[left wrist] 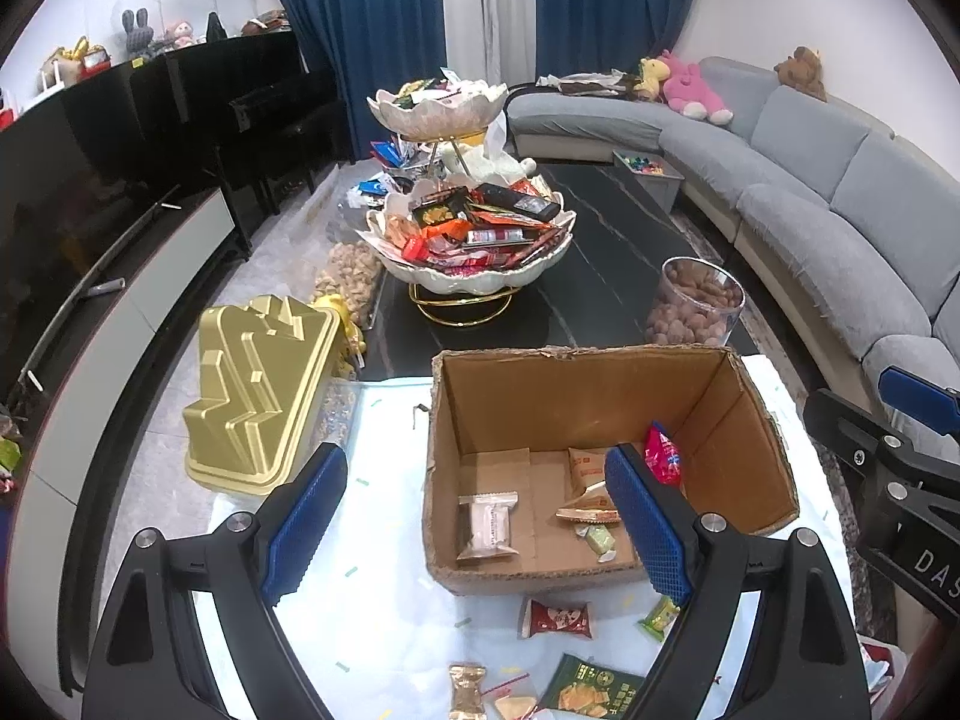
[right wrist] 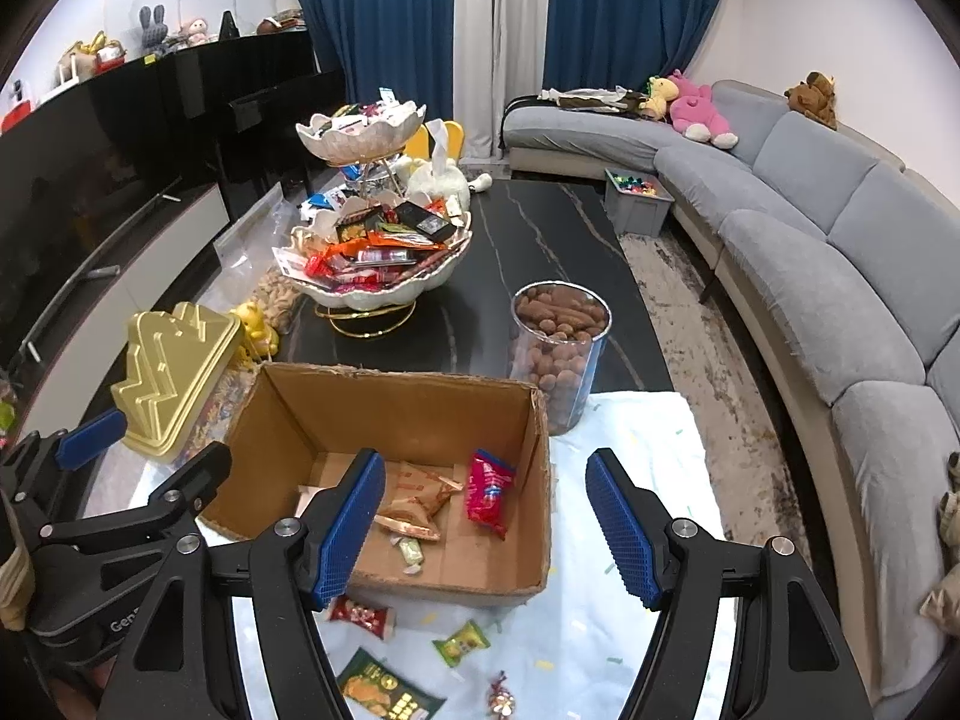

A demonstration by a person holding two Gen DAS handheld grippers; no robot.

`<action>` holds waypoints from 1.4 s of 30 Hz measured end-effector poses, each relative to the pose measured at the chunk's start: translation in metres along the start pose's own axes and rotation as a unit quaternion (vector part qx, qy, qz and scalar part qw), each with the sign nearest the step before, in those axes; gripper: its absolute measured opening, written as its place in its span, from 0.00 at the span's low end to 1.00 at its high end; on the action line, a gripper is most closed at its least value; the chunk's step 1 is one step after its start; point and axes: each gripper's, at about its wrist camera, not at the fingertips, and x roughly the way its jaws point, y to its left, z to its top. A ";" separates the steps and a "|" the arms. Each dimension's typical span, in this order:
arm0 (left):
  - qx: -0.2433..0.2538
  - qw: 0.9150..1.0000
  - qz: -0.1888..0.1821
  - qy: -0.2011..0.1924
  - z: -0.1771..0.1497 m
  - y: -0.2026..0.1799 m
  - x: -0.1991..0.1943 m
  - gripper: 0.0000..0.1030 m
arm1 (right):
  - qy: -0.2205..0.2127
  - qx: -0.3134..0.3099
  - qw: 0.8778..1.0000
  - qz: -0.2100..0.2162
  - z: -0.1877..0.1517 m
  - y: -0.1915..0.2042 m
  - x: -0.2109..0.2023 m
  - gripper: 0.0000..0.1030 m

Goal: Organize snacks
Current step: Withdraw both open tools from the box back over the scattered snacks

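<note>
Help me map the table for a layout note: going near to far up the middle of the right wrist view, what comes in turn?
Green snack packet → cardboard box → tiered snack bowl → blue curtains.

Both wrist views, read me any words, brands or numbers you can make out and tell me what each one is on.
"DAS", cut off by the picture edge: on the black body of the right gripper, seen in the left wrist view.
"Gen", cut off: on the black body of the left gripper, seen in the right wrist view.
Green chip packet, red snack packet and wrappers inside the brown cardboard box: printing too small and blurred to read.
</note>
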 end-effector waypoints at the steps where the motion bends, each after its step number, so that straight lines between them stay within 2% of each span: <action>1: 0.000 1.000 0.001 -0.001 -0.001 0.001 -0.002 0.86 | -0.001 0.000 1.000 0.001 -0.001 0.001 -0.002 0.68; 23: 0.003 1.000 0.011 -0.001 -0.037 0.002 -0.048 0.86 | -0.008 -0.002 1.000 -0.004 -0.034 -0.001 -0.040 0.68; 42: 0.006 1.000 0.015 0.018 -0.089 -0.013 -0.051 0.85 | 0.009 0.005 1.000 -0.011 -0.078 -0.014 -0.046 0.68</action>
